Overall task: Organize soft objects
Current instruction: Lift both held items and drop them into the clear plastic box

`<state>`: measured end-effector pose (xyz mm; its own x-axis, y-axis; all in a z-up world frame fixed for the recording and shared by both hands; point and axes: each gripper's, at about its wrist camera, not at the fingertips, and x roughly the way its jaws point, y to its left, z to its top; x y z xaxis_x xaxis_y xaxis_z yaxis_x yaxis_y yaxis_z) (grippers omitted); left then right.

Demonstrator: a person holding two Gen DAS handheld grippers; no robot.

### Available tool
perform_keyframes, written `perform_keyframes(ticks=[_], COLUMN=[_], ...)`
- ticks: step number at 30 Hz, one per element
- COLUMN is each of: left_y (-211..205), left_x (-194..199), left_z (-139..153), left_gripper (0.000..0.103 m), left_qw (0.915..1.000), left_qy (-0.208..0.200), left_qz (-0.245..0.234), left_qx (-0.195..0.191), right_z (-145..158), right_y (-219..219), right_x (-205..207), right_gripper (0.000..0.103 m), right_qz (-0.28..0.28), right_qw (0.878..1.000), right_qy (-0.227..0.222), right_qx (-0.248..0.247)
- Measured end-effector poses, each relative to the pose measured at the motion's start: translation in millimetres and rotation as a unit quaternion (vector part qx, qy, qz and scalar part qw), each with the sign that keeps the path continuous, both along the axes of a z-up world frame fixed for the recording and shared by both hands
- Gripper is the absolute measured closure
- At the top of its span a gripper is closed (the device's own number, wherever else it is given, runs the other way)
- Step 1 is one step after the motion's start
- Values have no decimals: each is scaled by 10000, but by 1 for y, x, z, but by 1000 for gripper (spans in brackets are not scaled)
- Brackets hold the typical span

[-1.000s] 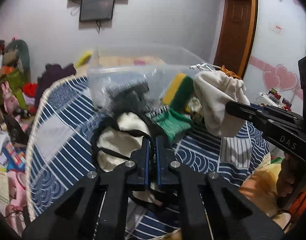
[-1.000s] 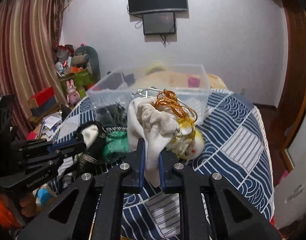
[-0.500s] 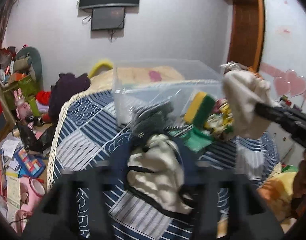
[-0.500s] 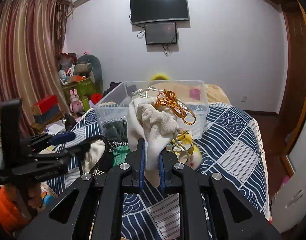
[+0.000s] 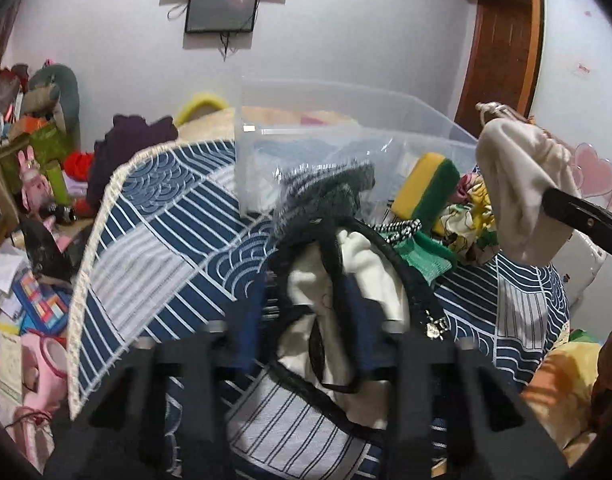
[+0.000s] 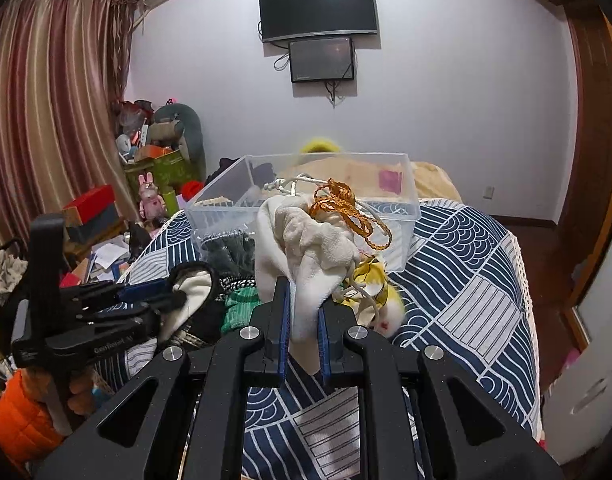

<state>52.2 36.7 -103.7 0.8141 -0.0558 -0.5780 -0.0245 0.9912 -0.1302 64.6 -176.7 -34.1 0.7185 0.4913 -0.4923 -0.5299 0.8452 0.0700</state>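
Left wrist view: the left gripper [image 5: 306, 320] is blurred at the bottom centre, its fingers spread wide with the cream cloth [image 5: 346, 280], edged in a black strap, lying between them on the bed [image 5: 165, 240]; it looks released, not pinching. Above it a grey knit [image 5: 326, 192] leans at the clear bin [image 5: 306, 136], which stands in the upper middle. To the right of the knit sit a yellow-green sponge [image 5: 424, 184] and a green cloth [image 5: 422, 256]. At the right edge the pouch [image 5: 522, 188] hangs off the bed, gripped from the lower right.

Right wrist view: the right gripper [image 6: 303, 324], bottom centre, is clenched on the lower end of the pouch [image 6: 306, 256], held up in mid-frame in front of the bin [image 6: 410, 208], an orange cord [image 6: 346, 208] looped at its top. A yellow print cloth [image 6: 374, 284] lies just right of it. At the left, the left gripper [image 6: 173, 300] reaches to the cream cloth [image 6: 189, 288].
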Motion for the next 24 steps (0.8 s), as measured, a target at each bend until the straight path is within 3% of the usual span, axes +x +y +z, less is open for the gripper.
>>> perform_keyframes(ticks=[8,24], left_y=[7,5], left_x=[-11,14], left_z=[29,95], left_gripper=[95,96], left_qw=[9991,9905], left_qy=[-380,-1263], left_qz=[138,185], left_qx=[108,512], right_z=[15,43], right_y=[-1,9], right_x=[11,47], right_gripper=[92,92], right_qz=[-66,-203], right_qw=[9998,9988], right_qy=[-145,-415], right_qx=[85,137])
